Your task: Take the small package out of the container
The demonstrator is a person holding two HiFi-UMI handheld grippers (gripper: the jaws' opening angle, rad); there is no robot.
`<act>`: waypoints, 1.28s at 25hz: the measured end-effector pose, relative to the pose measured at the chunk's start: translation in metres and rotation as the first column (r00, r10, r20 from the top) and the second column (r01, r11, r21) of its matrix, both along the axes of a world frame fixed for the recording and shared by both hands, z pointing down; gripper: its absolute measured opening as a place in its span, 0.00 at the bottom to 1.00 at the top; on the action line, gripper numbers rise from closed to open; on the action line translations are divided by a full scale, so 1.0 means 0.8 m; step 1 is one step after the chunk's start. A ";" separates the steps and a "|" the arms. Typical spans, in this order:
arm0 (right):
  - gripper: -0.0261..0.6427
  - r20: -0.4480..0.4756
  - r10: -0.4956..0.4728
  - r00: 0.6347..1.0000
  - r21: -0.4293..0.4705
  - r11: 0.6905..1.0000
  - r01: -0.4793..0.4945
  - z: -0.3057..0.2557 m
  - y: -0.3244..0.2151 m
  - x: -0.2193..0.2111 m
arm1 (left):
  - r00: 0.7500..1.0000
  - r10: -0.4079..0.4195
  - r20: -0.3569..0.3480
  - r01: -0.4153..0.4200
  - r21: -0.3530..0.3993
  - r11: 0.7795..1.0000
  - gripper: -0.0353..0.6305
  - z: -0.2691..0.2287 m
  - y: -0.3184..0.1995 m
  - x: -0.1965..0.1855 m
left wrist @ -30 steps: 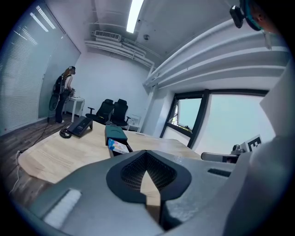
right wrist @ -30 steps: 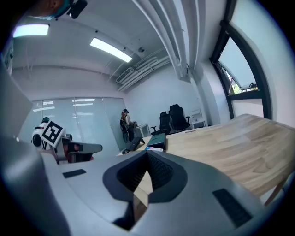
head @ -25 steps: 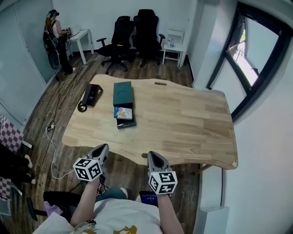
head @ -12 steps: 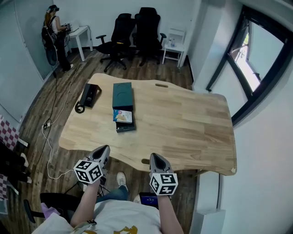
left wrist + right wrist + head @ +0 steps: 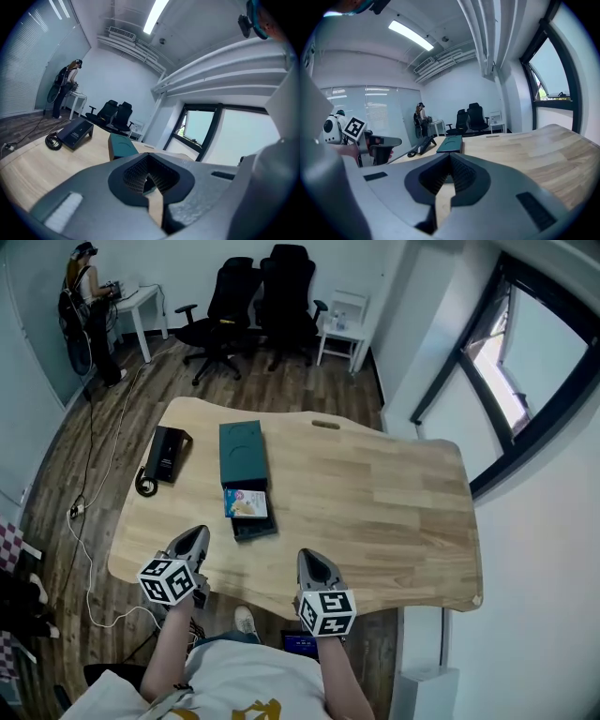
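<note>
— At the table's near edge, what have we gained over the last second?
— We have closed in. The table (image 5: 394, 512) sits nearer, and both tools now overlap its edge. The small package (image 5: 247, 502) lies in the container (image 5: 255, 525), untouched, just ahead of the left gripper (image 5: 198, 534).
— Tool state?
— Left gripper and right gripper (image 5: 310, 559): jaws fully together, nothing between them. We judge one must open before reaching.

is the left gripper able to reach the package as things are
Probably yes: only bare table lies between the left gripper and the uncovered package; its shut jaws must open first.
</note>
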State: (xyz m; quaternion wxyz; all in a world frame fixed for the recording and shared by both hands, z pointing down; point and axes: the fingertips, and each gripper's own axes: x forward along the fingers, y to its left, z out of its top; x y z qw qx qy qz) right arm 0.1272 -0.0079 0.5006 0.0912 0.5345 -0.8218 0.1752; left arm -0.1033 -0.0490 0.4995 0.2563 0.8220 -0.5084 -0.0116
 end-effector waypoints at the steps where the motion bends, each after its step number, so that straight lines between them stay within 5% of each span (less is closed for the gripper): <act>1: 0.04 -0.001 0.006 1.000 0.001 1.000 -0.006 0.000 -0.012 -0.005 | 1.000 0.005 -0.002 -0.005 0.003 1.000 0.06 -0.001 -0.015 -0.006; 15: 0.04 -0.013 0.050 0.999 0.021 0.999 -0.050 0.011 -0.082 -0.058 | 0.989 0.144 0.008 -0.144 0.016 0.989 0.06 0.008 -0.100 -0.013; 32: 0.04 0.004 0.076 0.997 0.012 0.997 -0.076 0.023 -0.122 -0.042 | 0.985 0.169 0.024 -0.169 0.014 0.986 0.06 0.015 -0.137 -0.007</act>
